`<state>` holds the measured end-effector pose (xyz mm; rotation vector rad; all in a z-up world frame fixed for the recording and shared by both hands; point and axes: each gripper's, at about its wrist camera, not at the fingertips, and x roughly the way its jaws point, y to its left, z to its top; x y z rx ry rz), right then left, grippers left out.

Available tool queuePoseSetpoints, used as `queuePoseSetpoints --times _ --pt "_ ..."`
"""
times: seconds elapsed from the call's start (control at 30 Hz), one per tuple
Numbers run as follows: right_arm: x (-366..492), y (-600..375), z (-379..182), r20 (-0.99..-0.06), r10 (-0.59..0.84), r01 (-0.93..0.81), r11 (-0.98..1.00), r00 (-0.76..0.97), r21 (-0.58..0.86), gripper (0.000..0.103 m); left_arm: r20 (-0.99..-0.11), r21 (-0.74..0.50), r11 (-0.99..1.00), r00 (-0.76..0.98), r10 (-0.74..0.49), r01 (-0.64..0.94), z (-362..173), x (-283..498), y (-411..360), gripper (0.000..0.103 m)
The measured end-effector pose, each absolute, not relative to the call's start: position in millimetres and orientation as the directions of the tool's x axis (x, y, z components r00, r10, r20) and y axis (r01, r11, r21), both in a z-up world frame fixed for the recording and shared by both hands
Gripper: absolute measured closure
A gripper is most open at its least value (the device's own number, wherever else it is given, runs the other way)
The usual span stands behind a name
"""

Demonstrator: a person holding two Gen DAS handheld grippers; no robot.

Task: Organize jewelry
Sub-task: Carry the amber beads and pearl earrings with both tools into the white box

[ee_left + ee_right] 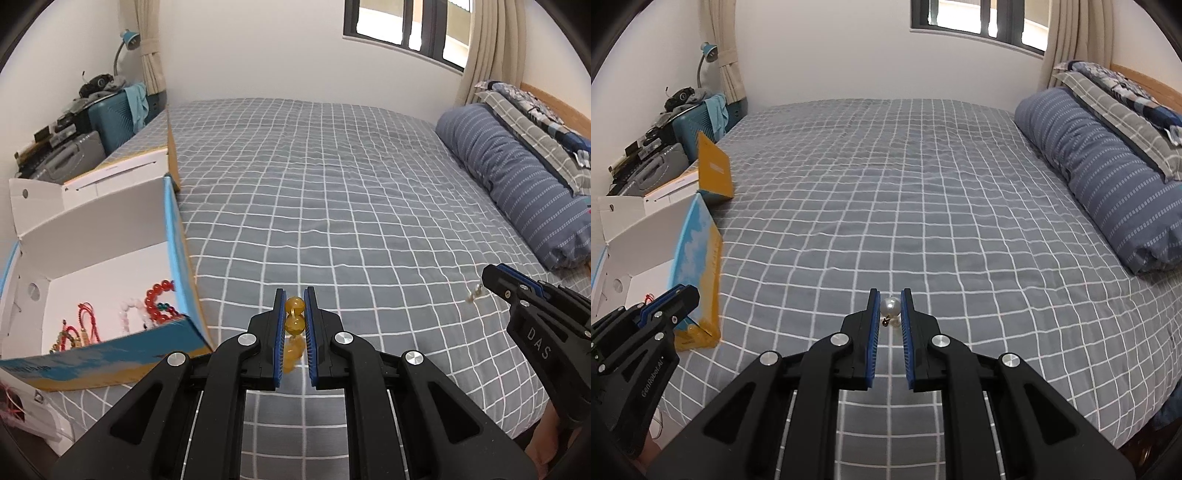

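With the left gripper (294, 314) clamped on the amber-yellow bead string (294, 325) and the right gripper (890, 310) on the white pearl earring (890, 305), both pieces should be carried level to the open white cardboard box (96, 258) left of the left gripper and released only above its floor.

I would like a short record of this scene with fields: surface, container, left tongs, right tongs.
surface: grey checked bed sheet
container: open white cardboard box with blue and yellow outside, at the left, bead bracelets inside
left tongs: shut on amber yellow bead string
right tongs: shut on white pearl earring
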<state>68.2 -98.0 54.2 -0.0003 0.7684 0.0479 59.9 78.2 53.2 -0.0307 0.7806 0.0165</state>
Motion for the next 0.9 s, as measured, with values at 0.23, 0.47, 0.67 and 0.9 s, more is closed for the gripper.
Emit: queuePoseSetpoints --times 0.23,0.47,0.67,0.9 --pt "77 -69 71 -0.687 0.067 -0.083 0.996 0.723 0.01 0.092 -0.69 -0.007 0.998 0.723 0.042 -0.065 72 62 102 0.094" --pt "85 -39 87 -0.678 0.097 -0.119 0.993 0.728 0.014 0.092 -0.666 0.0 0.996 0.743 0.068 -0.091 94 59 126 0.094" --pt "89 -5 100 -0.671 0.133 -0.166 0.986 0.729 0.014 0.092 -0.655 0.008 0.991 0.749 0.104 -0.13 108 56 151 0.094" --pt "93 41 106 -0.672 0.174 -0.219 0.975 0.72 0.017 0.092 -0.651 -0.004 0.979 0.744 0.152 -0.203 117 49 198 0.094"
